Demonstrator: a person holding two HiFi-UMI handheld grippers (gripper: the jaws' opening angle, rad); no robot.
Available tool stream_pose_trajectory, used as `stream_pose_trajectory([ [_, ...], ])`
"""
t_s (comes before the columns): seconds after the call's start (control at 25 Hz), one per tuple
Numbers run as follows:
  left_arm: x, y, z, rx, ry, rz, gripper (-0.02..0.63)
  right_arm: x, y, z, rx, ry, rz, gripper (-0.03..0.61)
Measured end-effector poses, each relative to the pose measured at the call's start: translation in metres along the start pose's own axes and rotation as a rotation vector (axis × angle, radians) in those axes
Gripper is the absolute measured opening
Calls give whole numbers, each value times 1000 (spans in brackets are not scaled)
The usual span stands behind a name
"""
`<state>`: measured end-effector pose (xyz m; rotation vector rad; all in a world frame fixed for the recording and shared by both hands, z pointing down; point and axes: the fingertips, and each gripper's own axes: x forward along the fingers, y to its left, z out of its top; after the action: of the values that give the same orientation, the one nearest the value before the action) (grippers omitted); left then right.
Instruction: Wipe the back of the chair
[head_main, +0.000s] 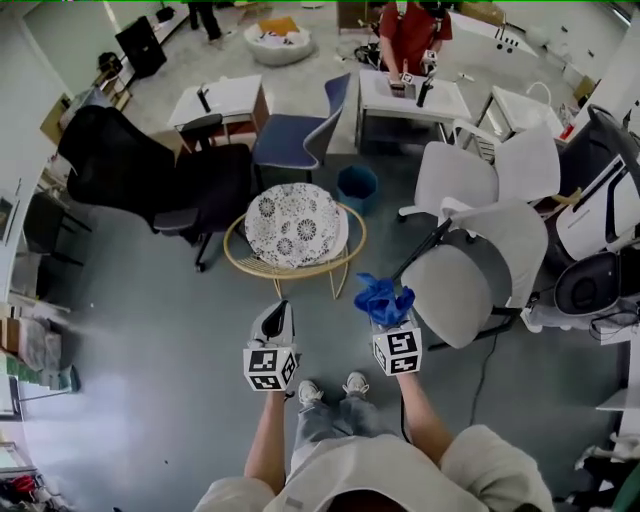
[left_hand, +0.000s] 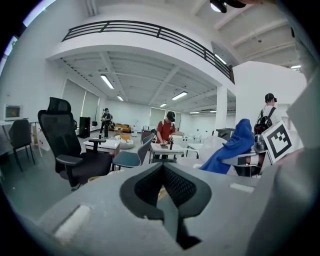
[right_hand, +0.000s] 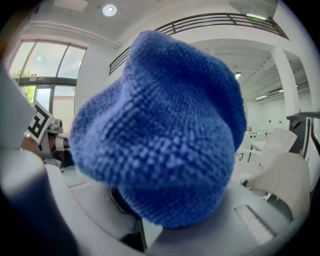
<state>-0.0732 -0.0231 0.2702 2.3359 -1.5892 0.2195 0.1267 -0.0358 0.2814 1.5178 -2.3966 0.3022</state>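
1. The left gripper (head_main: 278, 318) is held out in front of the person, to the left. Its fingers (left_hand: 182, 187) are pressed together with nothing between them.
2. A round wicker chair (head_main: 300, 268) with a patterned cushion stands just ahead, between the two grippers.
3. The right gripper (head_main: 388, 318) has its fingers clamped on a blue cloth (right_hand: 160, 125). The cloth bunches up over the tips. It looks knitted, soft, light and floppy, so it should fold to any curve. A hold low on the bunch leaves a free pad for rubbing.
4. The white chair (head_main: 470, 275) stands on the floor just right of the cloth. Its backrest (head_main: 515, 235) looks stiff and smooth. It is probably on casters, so it may roll or swivel when pushed, and the free gripper could brace its edge.
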Motion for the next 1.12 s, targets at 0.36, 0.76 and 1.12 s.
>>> stream_pose_trajectory([
  [0.36, -26, 5, 51, 59, -48, 18, 2, -27, -4, 57, -32, -44, -10, 41],
  [0.76, -57, 14, 102, 113, -139, 44, 2, -46, 7, 109, -65, -150, 6, 41],
  [1.12, -68, 17, 96, 97, -133, 53, 2, -45, 28, 109, -73, -146, 34, 41],
])
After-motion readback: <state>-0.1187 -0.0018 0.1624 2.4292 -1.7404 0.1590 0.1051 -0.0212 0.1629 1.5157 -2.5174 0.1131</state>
